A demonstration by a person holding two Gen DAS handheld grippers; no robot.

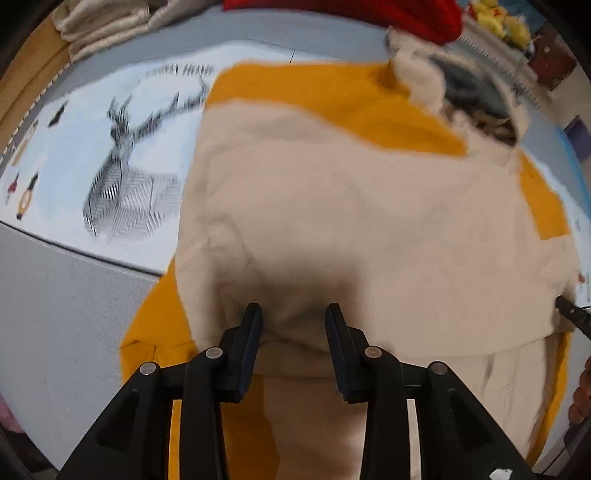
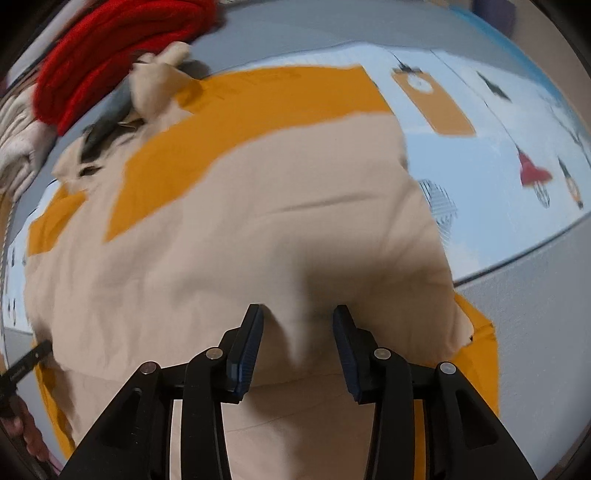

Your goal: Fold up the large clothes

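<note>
Nearest each camera, the two black grippers pointed steeply down over the same beige garment [image 1: 351,221]. The left gripper [image 1: 294,314] stood with its jaws apart, the cloth's folded edge lying between them but neither pad pressing on it. The right gripper [image 2: 298,314] stood the same way — jaws parted, with a small peak of beige cloth rising in the gap, free of both pads. The right gripper's tip also showed at the right edge of the left view, with fingers [image 1: 581,398] of the person's hand just below it.

The garment lay spread across an orange mat [image 1: 314,86] (its corners and top band showed around the cloth), which sat on a pale blue play mat [image 1: 110,155] printed with a grey stag and small figures. Beyond that — at the garment's far end — its hood or collar lay bunched [image 2: 155,88], though blur hid the detail. Farthest off sat a red knitted item [image 2: 122,48] and a stack of folded cream cloth [image 1: 107,26].
</note>
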